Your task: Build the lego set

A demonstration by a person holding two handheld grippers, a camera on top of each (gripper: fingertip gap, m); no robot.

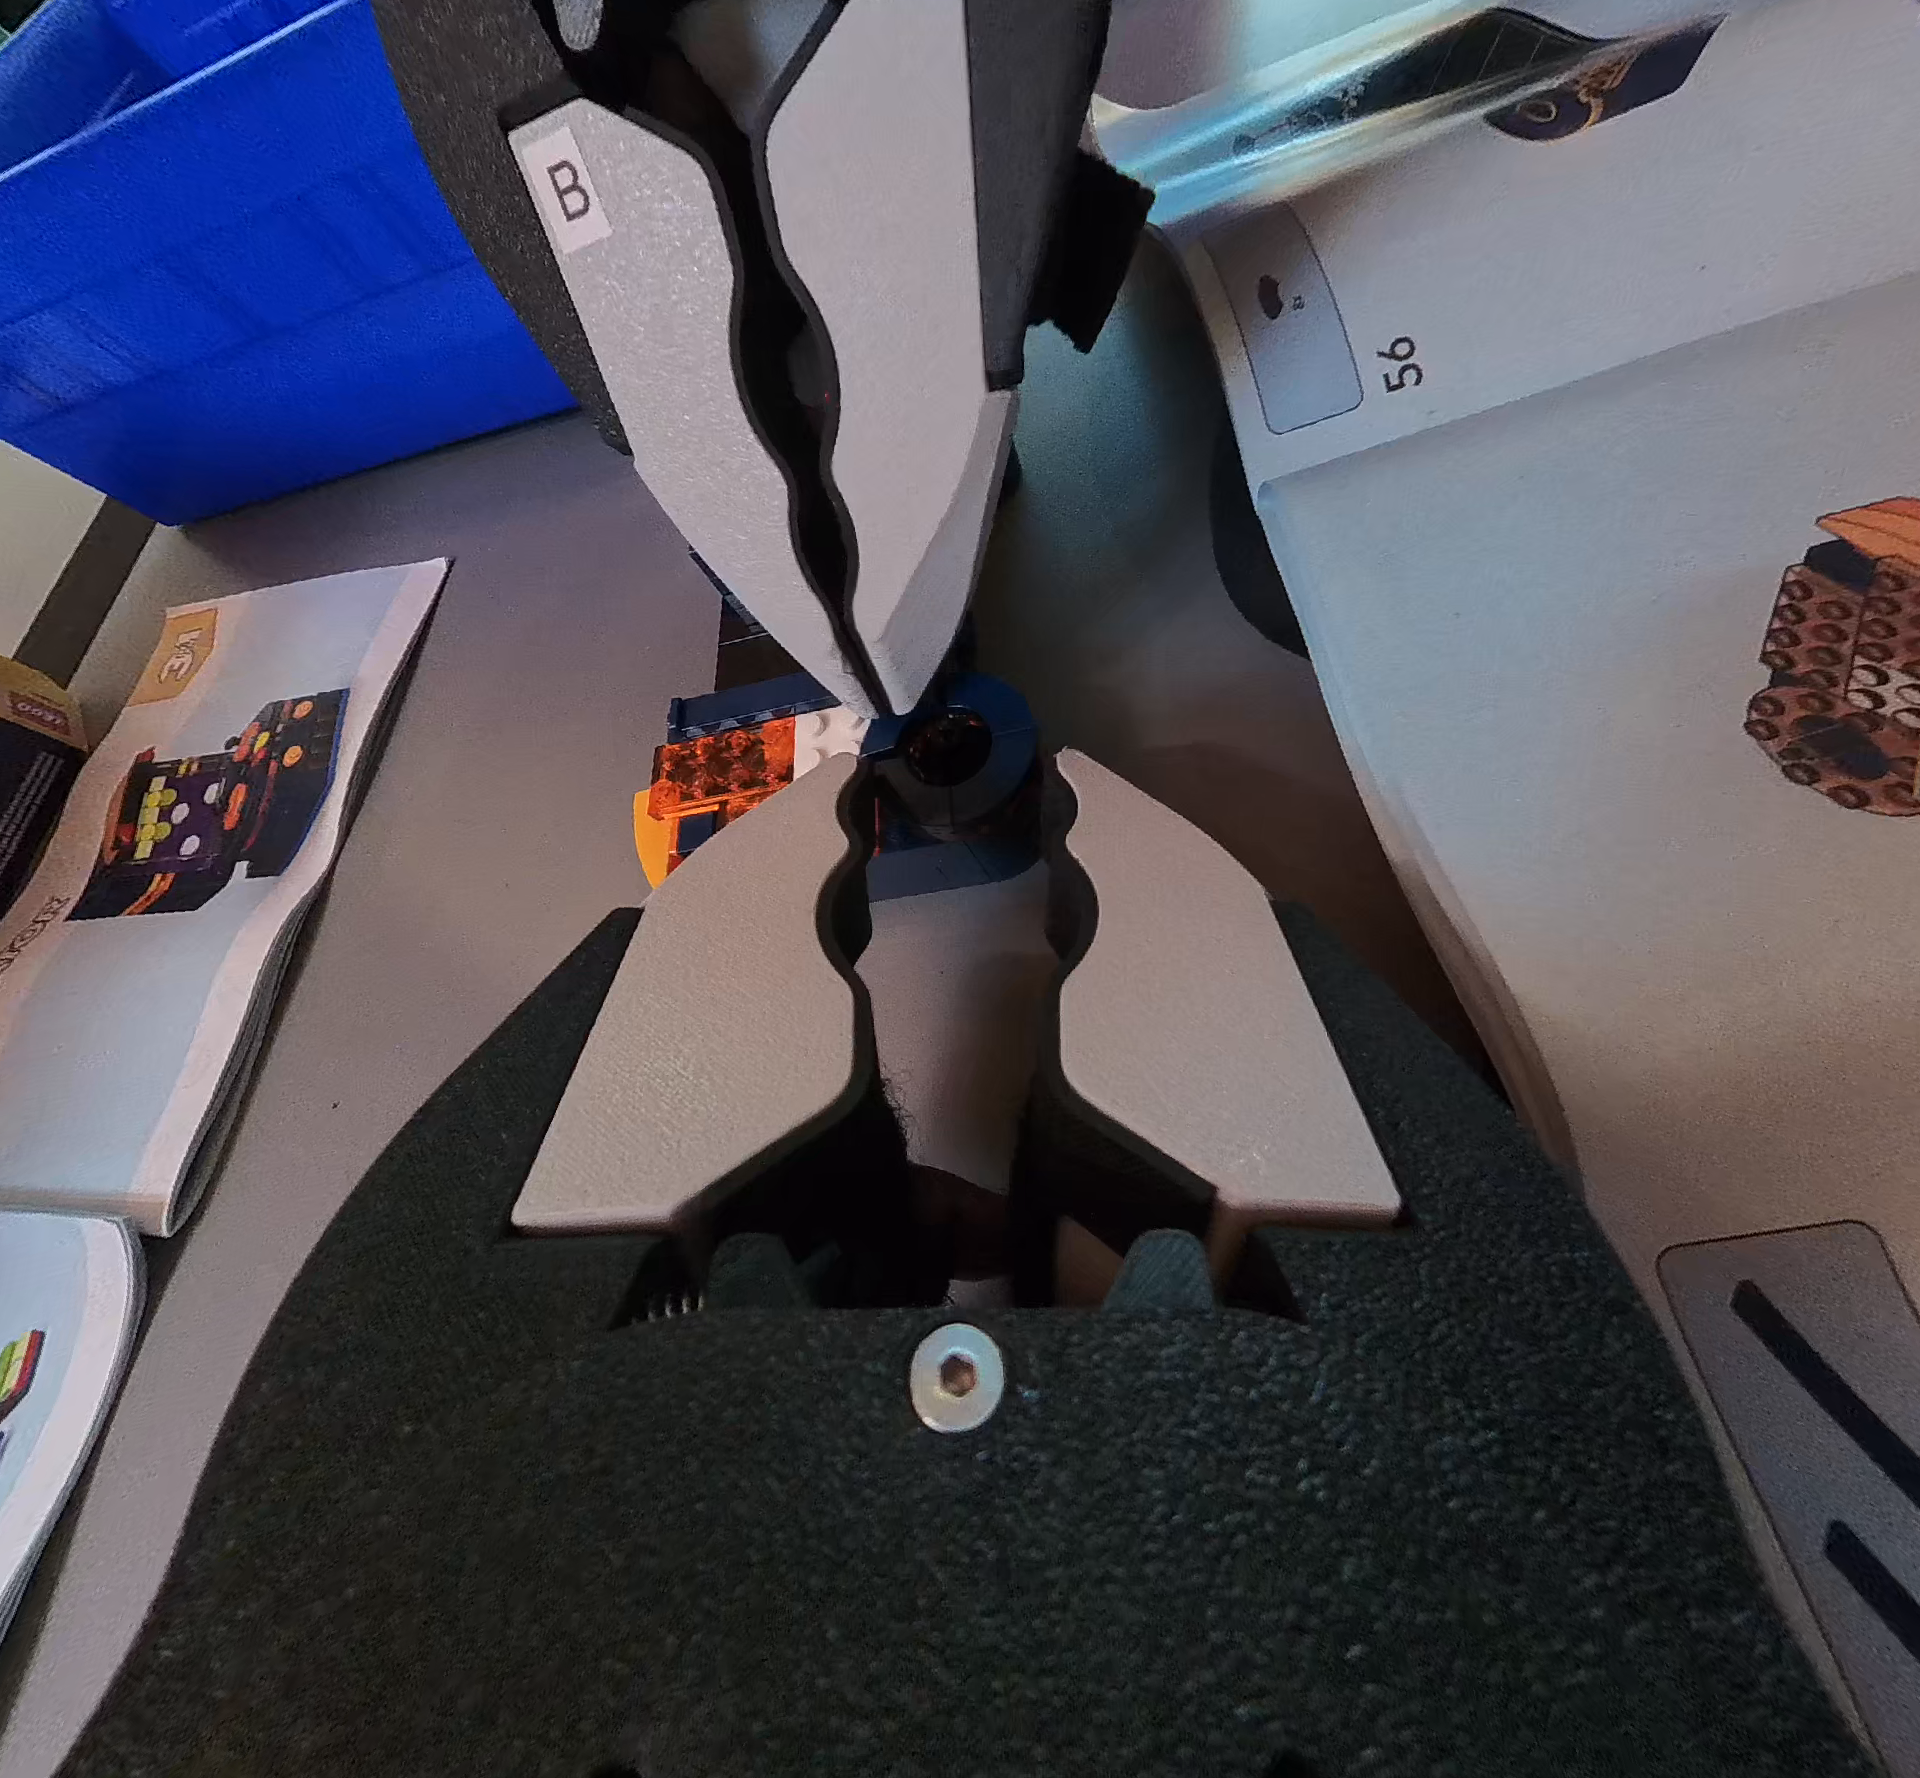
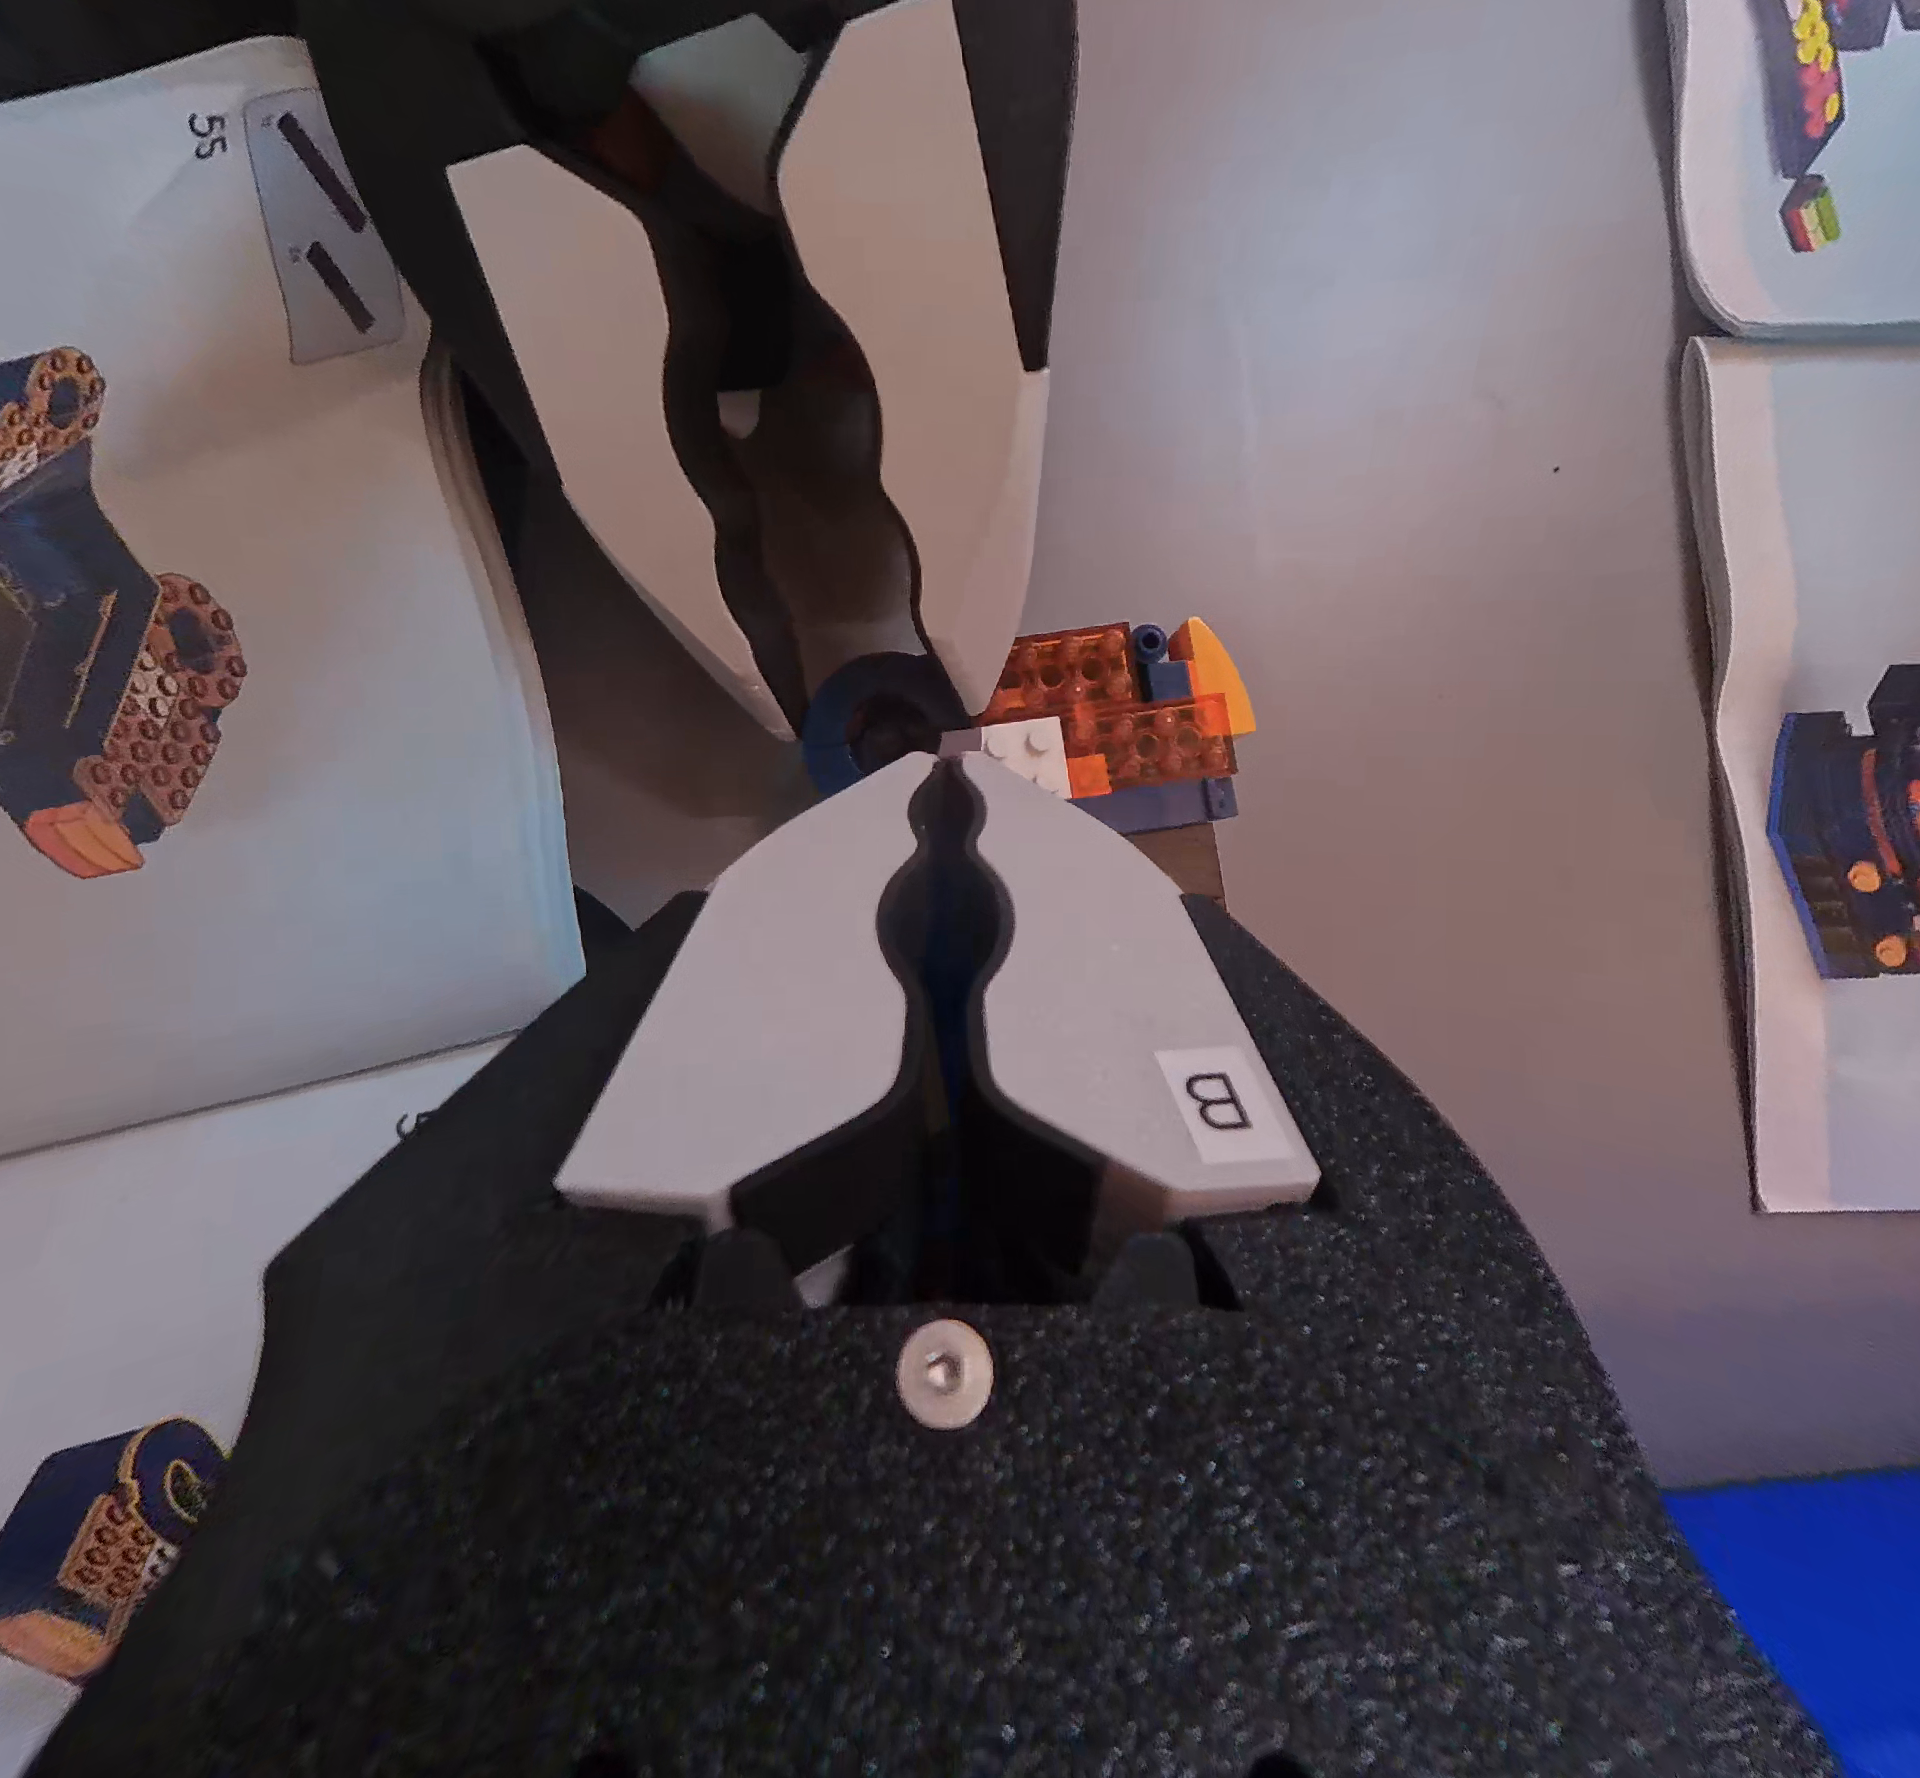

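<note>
Two grippers meet nose to nose over the little lego build, so let's go L to R in your left wrist view. Far left sits a blue bin, and below it a shut booklet lies on the grey table. In the middle is the lego build: clear orange bricks, a white bit and an orange curved piece on a dark blue base. Your left gripper has its fingers apart, one on each side of a dark blue round piece at the build's right end; you can't tell if they squeeze it or just sit beside it. Your right gripper comes in from the top w/ its tips together, right at the edge of that round piece. It may pinch sth tiny, but that is too small to see. Far right, the open instruction book shows a much bigger model w/ brown studded parts. In the right wrist view the right gripper looks the same, tips together by the round piece. So you're partway, I'd guess: a small chunk is done, none of the brown parts show on it, and lots is left to add.
</note>
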